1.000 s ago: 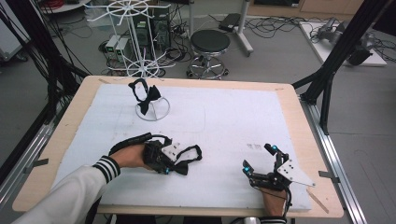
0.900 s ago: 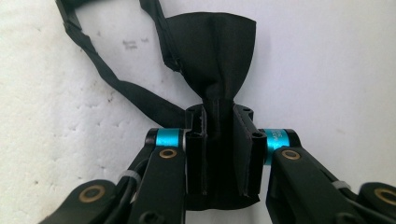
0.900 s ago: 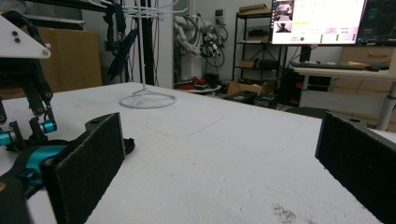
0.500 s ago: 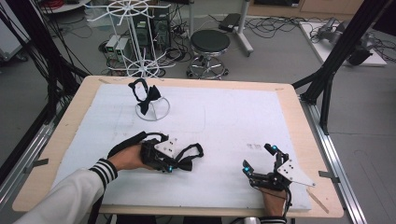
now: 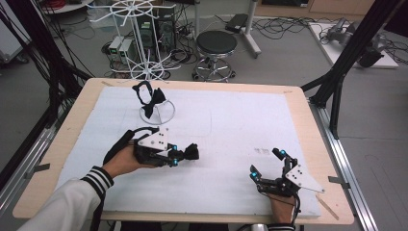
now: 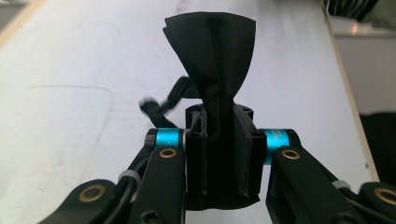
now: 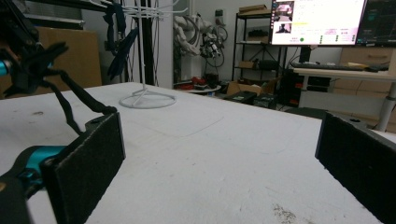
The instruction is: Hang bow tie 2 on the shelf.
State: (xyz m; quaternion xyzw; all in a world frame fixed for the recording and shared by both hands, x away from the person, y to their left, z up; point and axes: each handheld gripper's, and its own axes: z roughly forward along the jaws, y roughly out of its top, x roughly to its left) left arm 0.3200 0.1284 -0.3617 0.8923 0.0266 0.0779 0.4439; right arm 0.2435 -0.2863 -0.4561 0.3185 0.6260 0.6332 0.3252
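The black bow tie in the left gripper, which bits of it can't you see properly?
- Bow tie, left gripper view: its middle and lower wing sit hidden between the black jaws clamped on it.
- Its strap, same view: blurred and partly behind the jaws.
- High view: the bow tie at the left gripper is too small and dark to tell from the jaws.
- Right gripper view: the dangling strap is blurred.

Wooden table [image 5: 62, 144], white mat [image 5: 231, 130] over it, white wire stand [image 5: 157, 114] on mat
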